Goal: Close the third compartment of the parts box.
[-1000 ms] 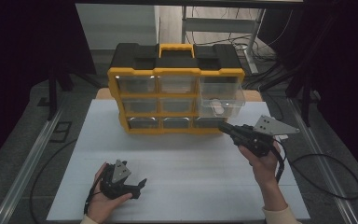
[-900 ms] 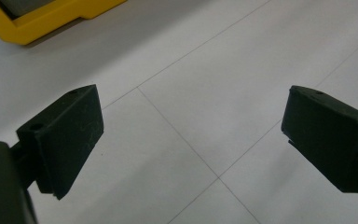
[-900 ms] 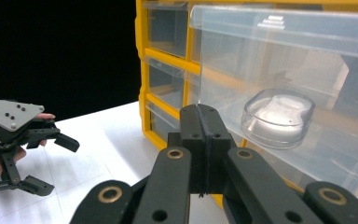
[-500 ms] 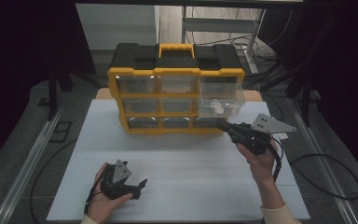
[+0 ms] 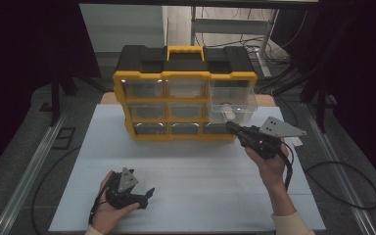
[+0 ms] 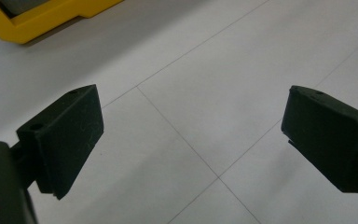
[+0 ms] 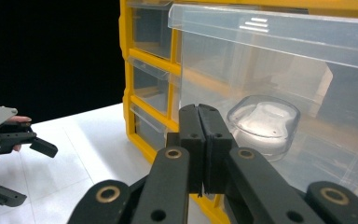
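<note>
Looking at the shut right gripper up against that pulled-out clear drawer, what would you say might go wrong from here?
1. The right gripper, jaws shut, points at the protruding clear drawer; an off-centre push may skew or jam it.
2. The small clear case inside could slide or tip if the drawer is shoved hard.
3. The yellow organizer stands unbraced while the left gripper rests open on the table; it may shift backward.

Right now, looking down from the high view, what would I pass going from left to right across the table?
Left gripper → yellow drawer cabinet → right gripper → grey plate
</note>
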